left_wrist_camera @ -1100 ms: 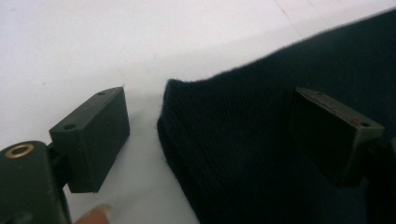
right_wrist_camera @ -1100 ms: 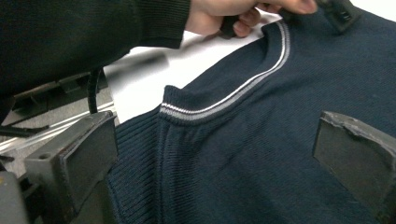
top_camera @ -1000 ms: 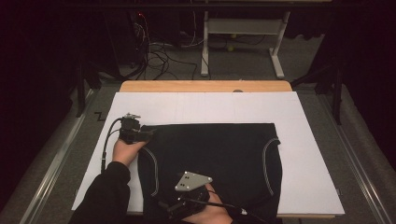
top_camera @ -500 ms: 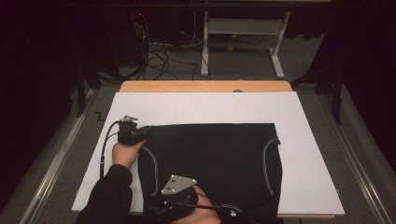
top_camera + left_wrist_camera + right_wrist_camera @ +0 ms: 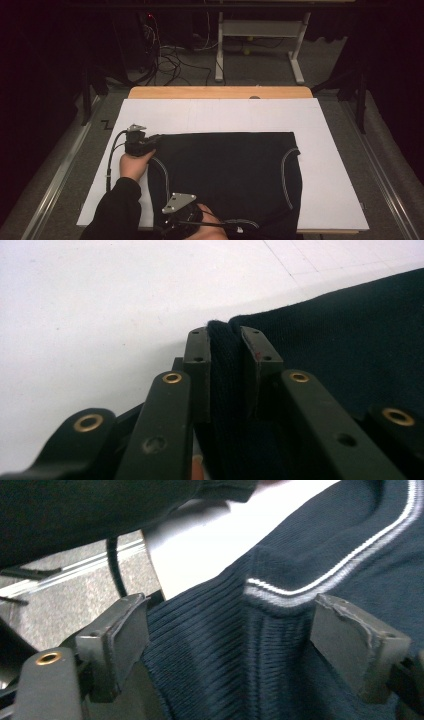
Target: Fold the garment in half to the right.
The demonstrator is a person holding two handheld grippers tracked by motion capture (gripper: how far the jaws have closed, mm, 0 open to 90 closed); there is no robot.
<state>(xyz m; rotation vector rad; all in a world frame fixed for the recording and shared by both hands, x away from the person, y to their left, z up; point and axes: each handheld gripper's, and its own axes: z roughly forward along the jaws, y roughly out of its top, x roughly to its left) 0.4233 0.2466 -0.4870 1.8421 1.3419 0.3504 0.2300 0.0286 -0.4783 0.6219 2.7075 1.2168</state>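
Sweater (image 5: pixel 225 170) lies on the table's (image 5: pixel 325 130) left half; left claw (image 5: pixel 227 347) has just clamped its far corner, while right claw (image 5: pixel 250 645), apart and closing, straddles the near hem.

left gripper (image 5: pixel 227 347) clamped garment (image 5: pixel 225 170) corner.

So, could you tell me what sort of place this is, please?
Probably a lab or recording workspace: a white board covers a wooden table, loose cables trail across grey carpet behind, and a desk frame stands beyond.
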